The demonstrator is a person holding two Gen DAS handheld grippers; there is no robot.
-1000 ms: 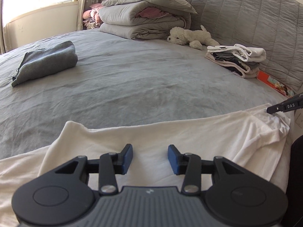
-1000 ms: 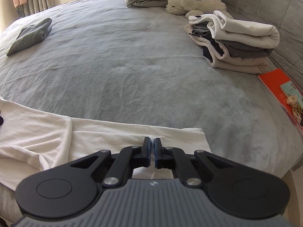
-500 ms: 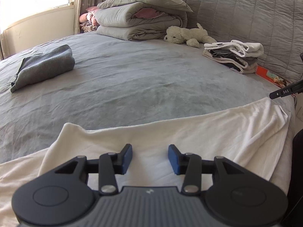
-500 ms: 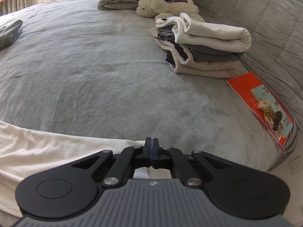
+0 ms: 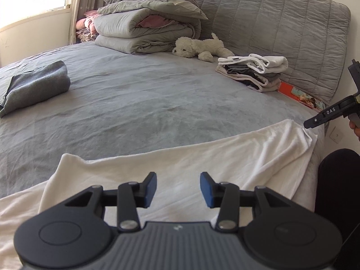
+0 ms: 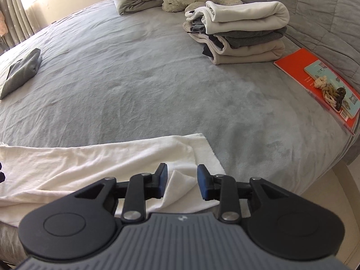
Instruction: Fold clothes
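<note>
A white garment (image 5: 180, 166) lies spread along the near edge of the grey bed (image 5: 157, 103). My left gripper (image 5: 178, 189) hovers open just above its middle, with nothing between the blue pads. My right gripper (image 6: 182, 183) is open over the garment's right corner (image 6: 180, 180), where a fold of white cloth (image 6: 180, 180) sits loose between the pads. In the left wrist view the right gripper's tip (image 5: 315, 120) hangs at that far right corner. A stack of folded clothes (image 6: 238, 31) sits at the back right.
A folded grey garment (image 5: 33, 85) lies at the left. Folded duvets and pillows (image 5: 148, 27) and a white plush dog (image 5: 200, 47) rest by the padded headboard (image 5: 281, 33). An orange book (image 6: 319, 83) with a rope knot lies near the bed's right edge.
My right gripper was shut on the garment's right corner, drew it out to the right, and has now opened and released it. The left gripper stayed open over the cloth.
</note>
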